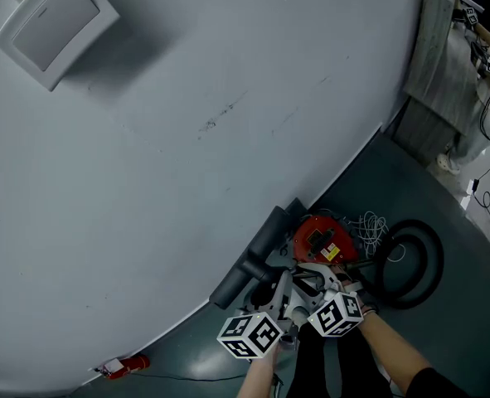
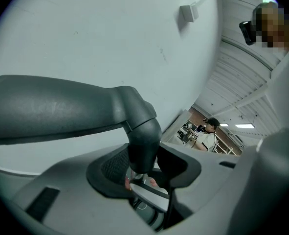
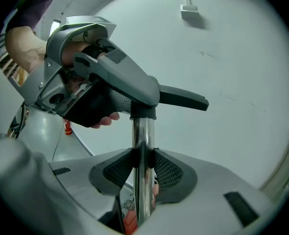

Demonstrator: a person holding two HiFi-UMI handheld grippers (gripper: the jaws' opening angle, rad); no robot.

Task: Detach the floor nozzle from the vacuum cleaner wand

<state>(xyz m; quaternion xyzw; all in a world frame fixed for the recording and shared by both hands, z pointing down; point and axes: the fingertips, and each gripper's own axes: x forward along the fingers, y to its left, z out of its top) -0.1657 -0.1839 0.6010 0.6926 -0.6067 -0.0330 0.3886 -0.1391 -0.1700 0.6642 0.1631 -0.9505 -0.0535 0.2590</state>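
Chrome wand (image 3: 143, 136) pinched in right jaws, nozzle neck (image 2: 144, 136) in left jaws

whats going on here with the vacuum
A person holds a gripper in each hand and works on a red vacuum cleaner on the floor by the wall. The left gripper is closed on the neck of the floor nozzle. The right gripper clamps the chrome wand just below the joint. The nozzle is not yet off the wand.
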